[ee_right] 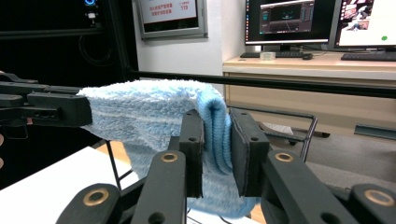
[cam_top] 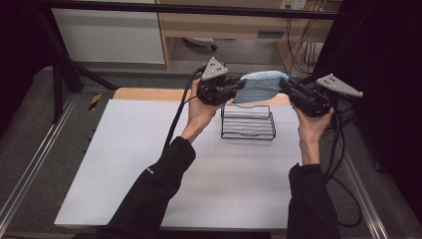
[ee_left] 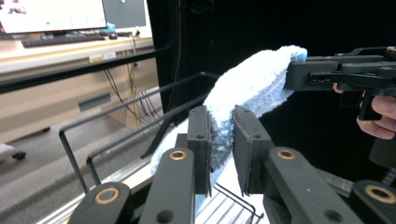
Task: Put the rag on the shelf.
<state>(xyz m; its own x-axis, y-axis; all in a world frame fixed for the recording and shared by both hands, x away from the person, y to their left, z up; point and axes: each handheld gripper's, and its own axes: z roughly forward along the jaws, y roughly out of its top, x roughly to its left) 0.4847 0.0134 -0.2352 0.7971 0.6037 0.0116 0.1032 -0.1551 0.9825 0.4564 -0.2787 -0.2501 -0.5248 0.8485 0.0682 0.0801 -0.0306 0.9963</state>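
The far rim of the wire rack [cam_top: 248,122] is hidden behind the blue towel [cam_top: 260,85]. The towel's bottom edge is cut off in the right gripper view.

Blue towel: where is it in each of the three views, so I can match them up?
High view: the blue towel spans top centre between both grippers, above the wire rack.
Left gripper view: centre, running up right.
Right gripper view: centre, stretching left.
Shared landmark: the wire rack.

Wooden desk [ee_right: 327,65], lit monitors [ee_right: 289,21], grey floor [cam_top: 30,144]
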